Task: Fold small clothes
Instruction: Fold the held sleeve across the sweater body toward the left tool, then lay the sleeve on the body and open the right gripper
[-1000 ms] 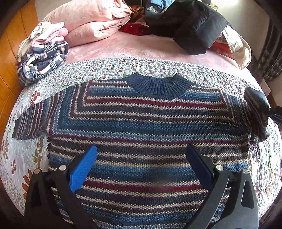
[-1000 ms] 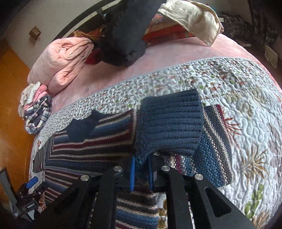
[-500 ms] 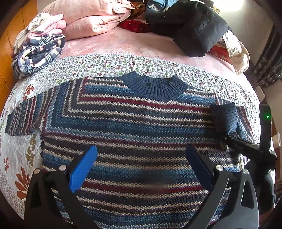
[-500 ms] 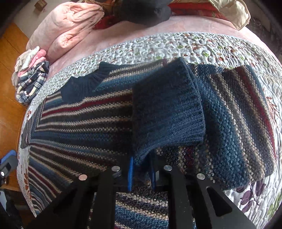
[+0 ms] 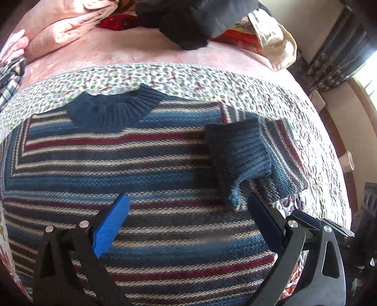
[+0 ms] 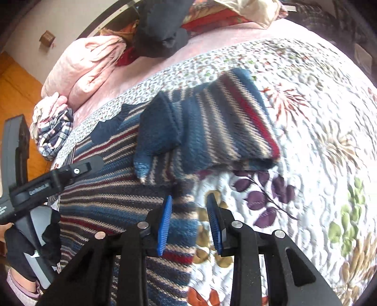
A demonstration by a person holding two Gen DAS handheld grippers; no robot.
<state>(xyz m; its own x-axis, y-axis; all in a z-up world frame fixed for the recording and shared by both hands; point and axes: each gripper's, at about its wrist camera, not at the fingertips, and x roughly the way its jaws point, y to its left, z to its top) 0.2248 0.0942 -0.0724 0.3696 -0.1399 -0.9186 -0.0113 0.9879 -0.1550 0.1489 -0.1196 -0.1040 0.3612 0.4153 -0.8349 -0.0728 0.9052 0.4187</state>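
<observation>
Sleeve (image 5: 245, 153) folded onto sweater (image 5: 132, 169), on quilt (image 6: 306, 146).

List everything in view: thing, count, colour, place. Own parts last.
striped sweater: one, blue, red and cream stripes, navy collar, flat on the quilt, one sleeve folded onto its body
navy cuff: one, end of the folded sleeve, free of both grippers
floral quilt: one, white with leaf print, under the sweater
pink blanket: one, bunched behind
plaid cloth pile: one, navy and white, far edge of the bed
black garment: one, behind
left gripper: black with blue pads, open above the sweater
right gripper: open, empty
gloved hand: black glove, holding the left gripper
</observation>
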